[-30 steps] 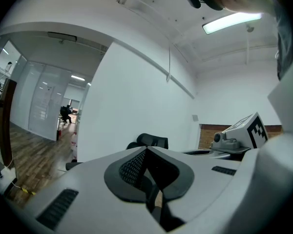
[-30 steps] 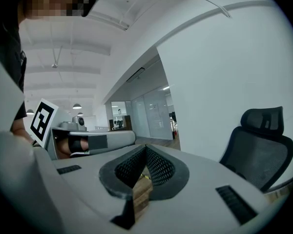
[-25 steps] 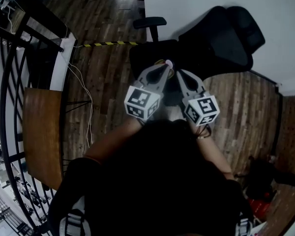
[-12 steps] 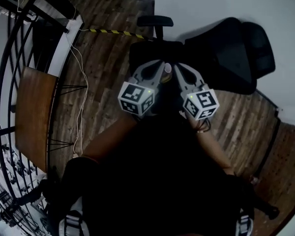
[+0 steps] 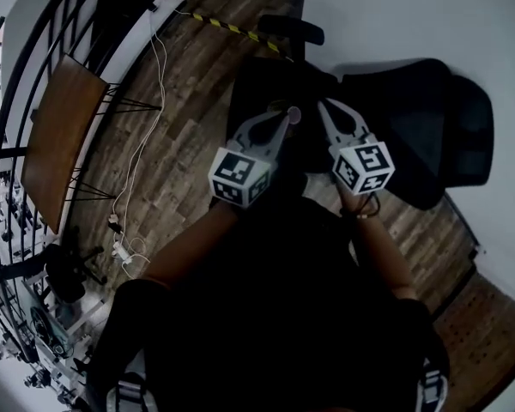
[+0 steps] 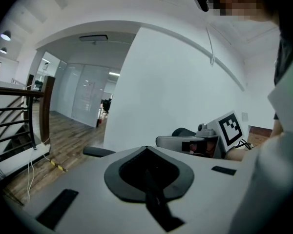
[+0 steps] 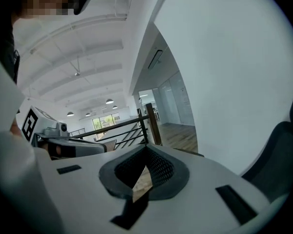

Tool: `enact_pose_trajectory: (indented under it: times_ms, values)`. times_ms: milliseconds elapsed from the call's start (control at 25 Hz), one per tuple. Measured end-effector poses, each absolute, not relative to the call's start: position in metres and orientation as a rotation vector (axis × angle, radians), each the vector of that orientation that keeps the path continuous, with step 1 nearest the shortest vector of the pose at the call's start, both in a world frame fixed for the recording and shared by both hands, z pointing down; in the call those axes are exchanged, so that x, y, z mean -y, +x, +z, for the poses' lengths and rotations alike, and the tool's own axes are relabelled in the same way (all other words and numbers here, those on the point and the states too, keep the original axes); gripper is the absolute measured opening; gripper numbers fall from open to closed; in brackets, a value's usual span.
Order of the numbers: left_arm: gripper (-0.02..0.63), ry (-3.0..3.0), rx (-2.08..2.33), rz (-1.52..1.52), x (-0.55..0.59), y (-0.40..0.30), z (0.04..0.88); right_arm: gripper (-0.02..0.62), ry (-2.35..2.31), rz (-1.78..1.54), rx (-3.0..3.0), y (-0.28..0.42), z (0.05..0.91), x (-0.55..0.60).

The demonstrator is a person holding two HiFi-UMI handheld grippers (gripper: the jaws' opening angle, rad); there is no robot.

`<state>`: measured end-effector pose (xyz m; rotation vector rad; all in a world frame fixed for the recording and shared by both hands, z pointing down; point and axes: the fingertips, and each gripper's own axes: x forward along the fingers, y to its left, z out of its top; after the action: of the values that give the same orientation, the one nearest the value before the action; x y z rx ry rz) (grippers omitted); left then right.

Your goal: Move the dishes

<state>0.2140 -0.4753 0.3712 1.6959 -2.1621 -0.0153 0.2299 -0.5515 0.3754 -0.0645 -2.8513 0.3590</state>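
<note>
No dishes show in any view. Both grippers are held up close in front of the person's dark torso, side by side, pointing at a black office chair. My left gripper has its jaws pressed together with nothing between them; in its own view the left gripper shows a closed dark seam. My right gripper is also shut and empty, and in its own view the right gripper shows only a thin sliver of floor behind the pads. Each gripper sees the other's marker cube.
A white wall stands behind the chair. On the wooden floor lie a white cable and yellow-black tape. A brown table and a black stair railing are at the left.
The head view has swung: chair and wall shifted right, the table and railing moved up at the left. Both grippers stayed shut and together in front of the torso.
</note>
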Motion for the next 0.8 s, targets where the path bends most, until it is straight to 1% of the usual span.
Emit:
enact_pose_trajectory:
  times_ms: [400, 560, 800]
  values:
    - [-0.005, 1.583, 2.186, 0.072, 0.492, 0.186, 0.417, 0.011, -0.123, 0.367, 2.734, 0.215, 0.453, 0.577]
    - [-0.005, 1.566, 2.165, 0.081, 0.5, 0.166, 0.43, 0.011, -0.171, 0.318, 2.675, 0.202, 0.477, 0.576]
    - [-0.005, 1.549, 2.124, 0.108, 0.511, 0.149, 0.457, 0.014, -0.199, 0.279, 2.556, 0.188, 0.543, 0.589]
